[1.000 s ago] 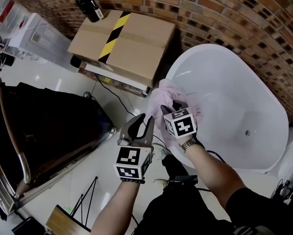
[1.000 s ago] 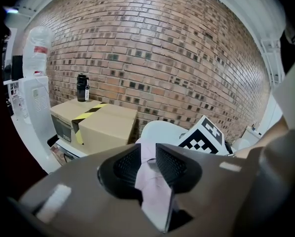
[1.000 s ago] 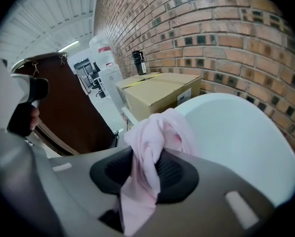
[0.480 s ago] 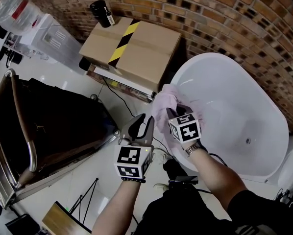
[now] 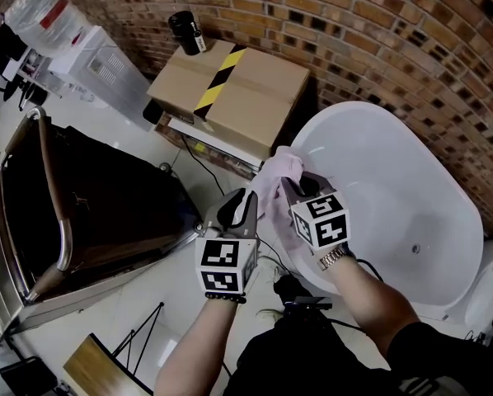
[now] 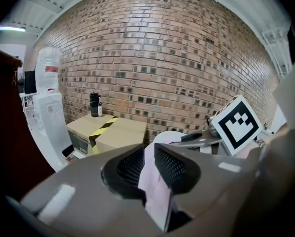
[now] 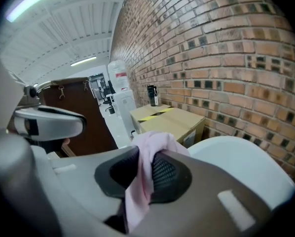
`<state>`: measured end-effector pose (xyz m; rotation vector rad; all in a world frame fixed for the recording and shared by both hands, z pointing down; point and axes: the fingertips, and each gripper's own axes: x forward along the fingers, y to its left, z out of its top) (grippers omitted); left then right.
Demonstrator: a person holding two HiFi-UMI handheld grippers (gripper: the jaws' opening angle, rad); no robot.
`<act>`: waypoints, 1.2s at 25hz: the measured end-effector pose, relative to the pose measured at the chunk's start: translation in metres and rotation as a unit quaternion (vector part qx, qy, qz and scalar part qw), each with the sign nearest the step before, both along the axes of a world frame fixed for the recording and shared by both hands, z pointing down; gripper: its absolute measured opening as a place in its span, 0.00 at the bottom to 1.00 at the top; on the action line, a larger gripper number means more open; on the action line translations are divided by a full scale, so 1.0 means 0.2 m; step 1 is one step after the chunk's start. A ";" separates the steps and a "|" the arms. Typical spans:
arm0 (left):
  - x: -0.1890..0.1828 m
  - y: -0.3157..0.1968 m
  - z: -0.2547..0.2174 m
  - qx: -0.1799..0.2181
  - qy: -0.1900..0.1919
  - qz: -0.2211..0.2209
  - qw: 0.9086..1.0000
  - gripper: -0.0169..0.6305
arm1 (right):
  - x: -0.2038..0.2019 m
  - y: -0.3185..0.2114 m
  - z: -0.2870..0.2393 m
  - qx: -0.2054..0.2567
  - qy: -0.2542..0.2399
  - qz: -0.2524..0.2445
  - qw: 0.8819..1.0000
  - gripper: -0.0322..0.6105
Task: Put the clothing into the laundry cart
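- Left gripper [image 6: 148,164]: jaws pinch a fold of pink cloth [image 6: 155,191]; ribbed pads [image 6: 174,167] press on it from both sides, cloth hangs down below them.
- Right gripper [image 7: 142,174]: jaws also clamped on the cloth [image 7: 150,147], which bunches over the top of the pads [image 7: 167,174] and trails down between them.
- Head view: left gripper [image 5: 240,205] and right gripper [image 5: 292,190] sit side by side, close together, both on the same cloth [image 5: 279,167].
- Cloth is up in the air at the near-left rim of the white tub [image 5: 395,188], not in the cart.
- Cart [image 5: 53,188]: dark liner, metal frame, on the floor [image 5: 139,291] well left of the grippers.
- Cardboard box [image 5: 246,89] with black-yellow tape sits between cart and tub, against the brick wall [image 5: 354,23].
- Black can [image 5: 185,33] stands on the box's far corner.
- Water dispenser [image 5: 98,68] is left of the box.
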<state>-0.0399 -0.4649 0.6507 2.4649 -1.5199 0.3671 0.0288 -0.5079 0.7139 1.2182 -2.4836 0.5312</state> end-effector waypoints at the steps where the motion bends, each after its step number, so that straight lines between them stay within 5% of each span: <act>1: 0.00 0.01 -0.03 0.003 0.000 -0.001 1.000 0.13 | 0.00 0.01 -0.06 0.009 -0.004 -0.002 1.000 0.13; 14: -0.10 0.42 -0.45 0.057 0.010 -0.025 0.998 0.12 | -0.10 0.40 -0.96 0.142 -0.022 -0.046 0.989 0.12; 30: -0.30 0.99 -1.29 0.115 -0.027 -0.105 0.987 0.12 | -0.31 0.96 -2.31 0.274 -0.069 -0.150 0.947 0.12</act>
